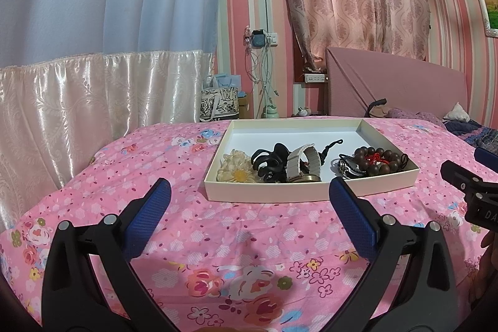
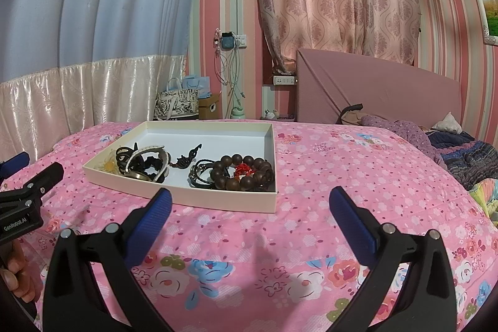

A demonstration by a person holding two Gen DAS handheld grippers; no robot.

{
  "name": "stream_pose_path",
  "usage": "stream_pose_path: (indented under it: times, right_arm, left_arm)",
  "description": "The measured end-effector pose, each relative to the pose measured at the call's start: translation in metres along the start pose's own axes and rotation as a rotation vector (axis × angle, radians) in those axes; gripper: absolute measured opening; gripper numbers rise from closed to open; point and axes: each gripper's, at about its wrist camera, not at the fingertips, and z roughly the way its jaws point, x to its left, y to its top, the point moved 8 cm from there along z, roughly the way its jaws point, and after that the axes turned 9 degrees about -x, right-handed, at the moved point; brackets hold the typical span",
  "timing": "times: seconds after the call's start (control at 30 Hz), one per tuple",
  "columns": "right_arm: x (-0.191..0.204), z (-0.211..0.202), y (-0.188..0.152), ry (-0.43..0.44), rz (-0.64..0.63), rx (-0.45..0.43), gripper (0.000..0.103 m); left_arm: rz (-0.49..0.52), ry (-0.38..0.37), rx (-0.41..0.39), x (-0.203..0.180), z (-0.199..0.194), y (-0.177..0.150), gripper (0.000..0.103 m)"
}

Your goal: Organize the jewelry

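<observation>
A shallow cream box (image 1: 270, 195) lies on the pink floral bedspread; it also shows in the right wrist view (image 2: 199, 196). In it lie a cream flower clip (image 1: 235, 168), a black hair claw (image 1: 270, 161), a watch with a pale strap (image 1: 300, 162), a dark cord bracelet (image 1: 347, 165) and a brown bead bracelet (image 1: 379, 159) with a red knot. The bead bracelet (image 2: 246, 173) and the watch (image 2: 146, 164) show from the right wrist too. My left gripper (image 1: 249, 195) is open and empty, just short of the box. My right gripper (image 2: 249, 204) is open and empty, at the box's near right corner.
The pink floral bedspread (image 1: 249, 254) covers the bed. A pink headboard (image 2: 373, 89) and piled clothes (image 2: 460, 151) are at the right. Curtains (image 1: 93, 83) hang at the left. Bags (image 1: 221, 105) and charger cables (image 1: 261, 77) stand behind the bed.
</observation>
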Motion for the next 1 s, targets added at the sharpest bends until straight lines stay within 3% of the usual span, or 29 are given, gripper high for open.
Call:
stream_pose_path:
  times: [1.0]
  right_arm:
    - [-0.0026,0.0001,0.0022,-0.008,0.001,0.010,0.101]
  left_arm:
    - [0.002,0.006,-0.001,-0.0010,-0.0022,-0.0007,0.100]
